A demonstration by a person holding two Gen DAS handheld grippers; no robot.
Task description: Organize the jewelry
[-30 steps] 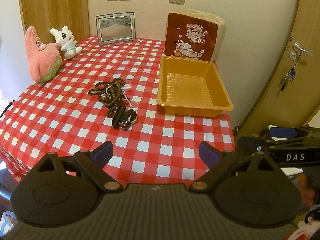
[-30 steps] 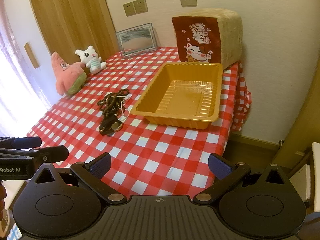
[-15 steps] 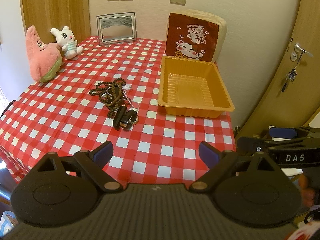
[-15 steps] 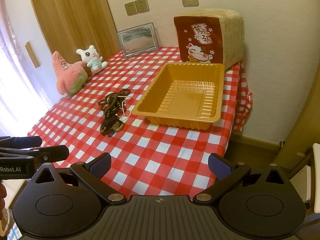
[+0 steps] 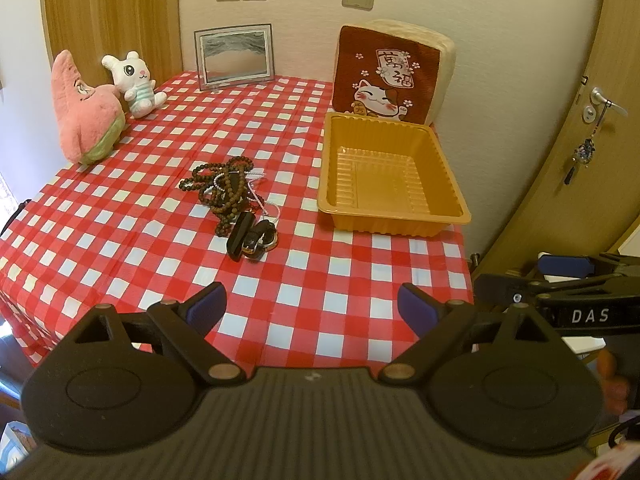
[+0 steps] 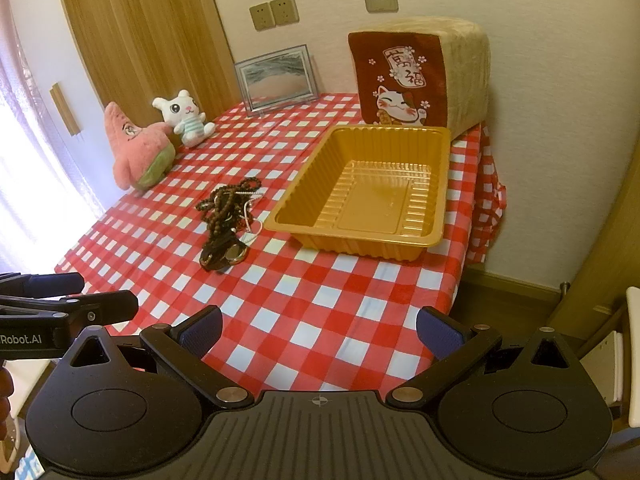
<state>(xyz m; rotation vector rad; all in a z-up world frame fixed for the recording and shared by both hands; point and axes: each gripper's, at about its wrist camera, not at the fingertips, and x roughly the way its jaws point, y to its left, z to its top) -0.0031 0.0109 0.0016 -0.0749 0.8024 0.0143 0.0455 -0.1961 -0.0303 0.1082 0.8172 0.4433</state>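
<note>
A tangled pile of brown bead necklaces [image 5: 224,184] [image 6: 228,204] with a thin white chain lies mid-table on the red checked cloth. A black-strapped watch [image 5: 256,238] [image 6: 224,256] lies at its near end. An empty orange plastic tray [image 5: 452,216] [image 6: 304,236] stands to the right of the pile. My left gripper [image 5: 312,308] is open and empty over the table's near edge. My right gripper [image 6: 318,328] is open and empty over the near right corner. Each gripper shows at the side of the other's view.
A pink starfish plush [image 5: 84,116], a white bunny plush [image 5: 136,80] and a framed picture [image 5: 234,56] stand along the back left. A cat-print cushion [image 5: 388,76] stands behind the tray. A door [image 5: 592,120] with keys is to the right.
Both views have crept slightly closer to the table. Nothing on the table has moved, and both grippers stay open.
</note>
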